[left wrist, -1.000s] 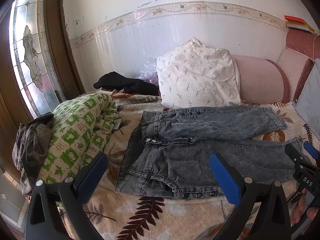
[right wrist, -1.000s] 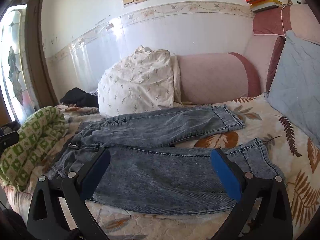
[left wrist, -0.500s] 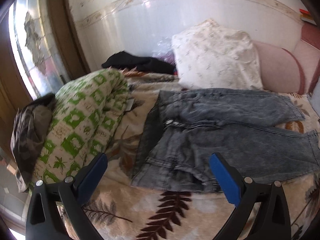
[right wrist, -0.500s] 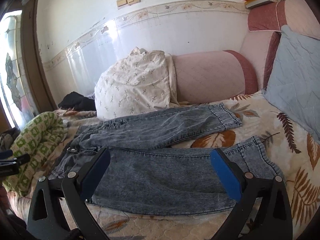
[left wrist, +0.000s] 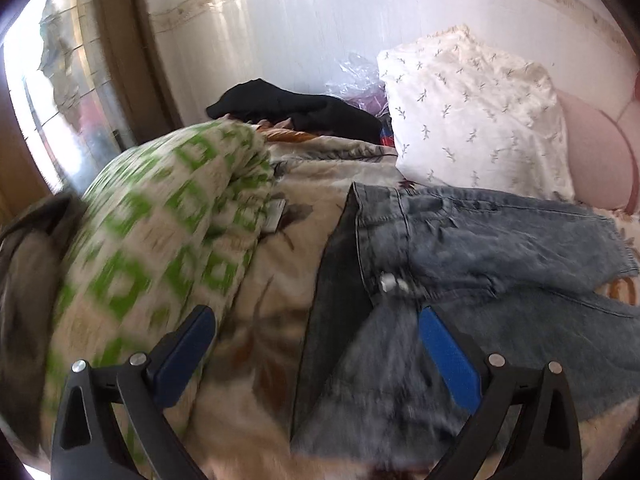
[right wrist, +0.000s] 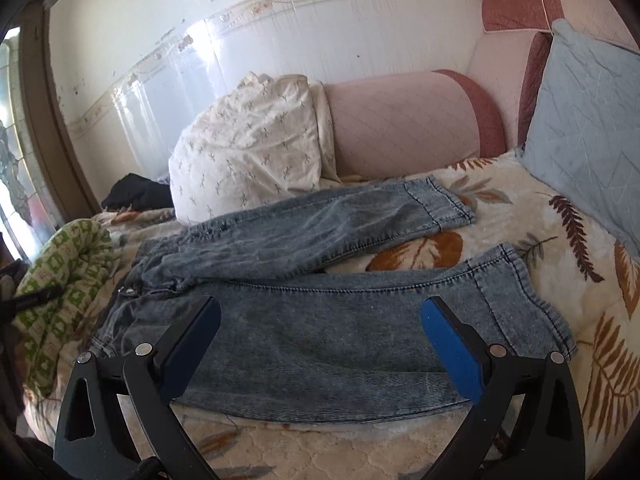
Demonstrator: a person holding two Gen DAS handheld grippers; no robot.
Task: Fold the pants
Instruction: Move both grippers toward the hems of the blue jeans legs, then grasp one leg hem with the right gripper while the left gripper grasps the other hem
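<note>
Left wrist (blurred) | left gripper [left wrist: 316, 348] fingers apparently wide | jeans [left wrist: 460, 280] ungrasped

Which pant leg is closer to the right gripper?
The lower leg, lying flat directly beyond the open right gripper; the other leg angles away toward the white pillow.
</note>
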